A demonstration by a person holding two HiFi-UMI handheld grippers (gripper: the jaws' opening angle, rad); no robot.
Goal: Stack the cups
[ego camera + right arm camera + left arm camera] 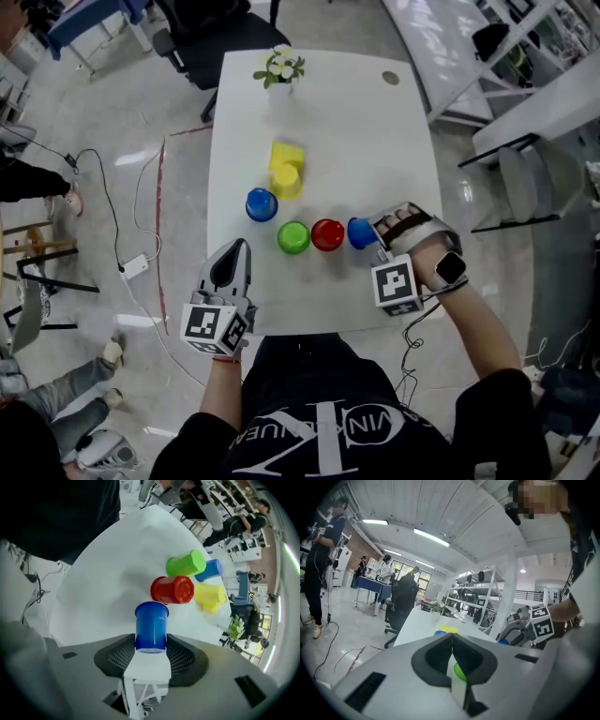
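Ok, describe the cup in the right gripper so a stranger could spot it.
On the white rectangular table, look at the row of cups nearest the person. It is the blue plastic cup at the row's right end, beside the red plastic cup. Unlike the other blue plastic cup farther back, it is clamped in the right gripper.

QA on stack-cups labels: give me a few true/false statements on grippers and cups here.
1. The right gripper grips a blue cup. True.
2. The red cup sits between the green cup and the held blue cup. True.
3. The left gripper holds the green cup. False: its jaws are shut, nothing between them.
4. All cups form one stack. False: a second blue cup stands alone beside the yellow cups.
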